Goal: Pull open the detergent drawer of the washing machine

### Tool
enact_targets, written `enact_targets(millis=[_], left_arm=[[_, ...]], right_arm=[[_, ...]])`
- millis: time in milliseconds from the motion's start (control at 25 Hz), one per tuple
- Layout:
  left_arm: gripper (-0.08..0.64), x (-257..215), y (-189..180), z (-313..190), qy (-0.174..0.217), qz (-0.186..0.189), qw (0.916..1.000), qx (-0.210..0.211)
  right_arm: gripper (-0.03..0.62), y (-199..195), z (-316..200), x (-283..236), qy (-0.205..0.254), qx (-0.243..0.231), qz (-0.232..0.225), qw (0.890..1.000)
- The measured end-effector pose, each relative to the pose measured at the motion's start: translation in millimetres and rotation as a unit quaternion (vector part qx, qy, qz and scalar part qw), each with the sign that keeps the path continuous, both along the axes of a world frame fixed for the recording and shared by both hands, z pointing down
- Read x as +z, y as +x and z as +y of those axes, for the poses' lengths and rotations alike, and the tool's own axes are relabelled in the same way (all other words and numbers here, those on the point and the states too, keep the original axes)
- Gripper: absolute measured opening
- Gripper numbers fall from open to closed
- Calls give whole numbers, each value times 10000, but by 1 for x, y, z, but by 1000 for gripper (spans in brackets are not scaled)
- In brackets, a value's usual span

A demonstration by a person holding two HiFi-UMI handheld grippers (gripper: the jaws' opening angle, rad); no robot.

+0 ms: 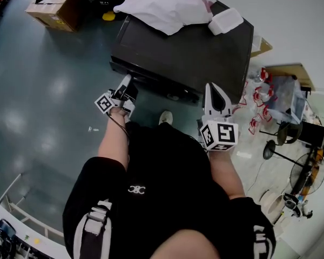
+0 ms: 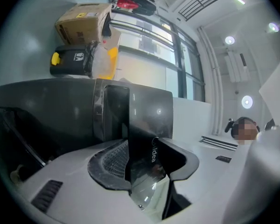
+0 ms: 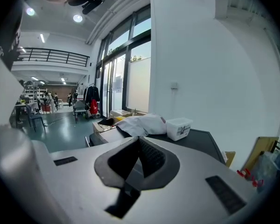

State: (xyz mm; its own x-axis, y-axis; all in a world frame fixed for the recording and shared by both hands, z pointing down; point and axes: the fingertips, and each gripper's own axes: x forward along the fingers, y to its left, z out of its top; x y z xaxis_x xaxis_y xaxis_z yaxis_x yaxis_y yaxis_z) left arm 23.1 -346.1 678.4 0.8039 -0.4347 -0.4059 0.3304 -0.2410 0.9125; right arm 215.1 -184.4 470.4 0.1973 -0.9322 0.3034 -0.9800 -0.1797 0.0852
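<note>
The dark washing machine (image 1: 189,47) stands in front of me, seen from above in the head view. My left gripper (image 1: 127,85) is at its front left corner. In the left gripper view the glossy dark drawer front (image 2: 142,120), printed "Midea", stands between the jaws of the left gripper (image 2: 144,143), and both pads lie against it. My right gripper (image 1: 215,93) hovers off the machine's front right, clear of it. Seen from its own camera, the right gripper (image 3: 139,140) has its tips together and holds nothing.
A white cloth (image 1: 164,4) and a white box (image 1: 225,20) lie on the machine's top. A cardboard box (image 1: 54,7) sits on the floor at far left. Red-and-white packs (image 1: 259,99) and black fans (image 1: 291,139) crowd the right side.
</note>
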Motion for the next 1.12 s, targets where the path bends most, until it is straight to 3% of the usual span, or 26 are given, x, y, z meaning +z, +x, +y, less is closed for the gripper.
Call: enact_targets(millis=[480, 1120], left_arm=[[189, -1, -53, 56, -5, -22, 10000, -95], [190, -1, -99, 107, -5, -57, 9996, -269]], right_arm=[[3, -17, 9, 8, 81, -447, -249, 9987], [3, -62, -31, 12, 72, -1835, -262, 9827]])
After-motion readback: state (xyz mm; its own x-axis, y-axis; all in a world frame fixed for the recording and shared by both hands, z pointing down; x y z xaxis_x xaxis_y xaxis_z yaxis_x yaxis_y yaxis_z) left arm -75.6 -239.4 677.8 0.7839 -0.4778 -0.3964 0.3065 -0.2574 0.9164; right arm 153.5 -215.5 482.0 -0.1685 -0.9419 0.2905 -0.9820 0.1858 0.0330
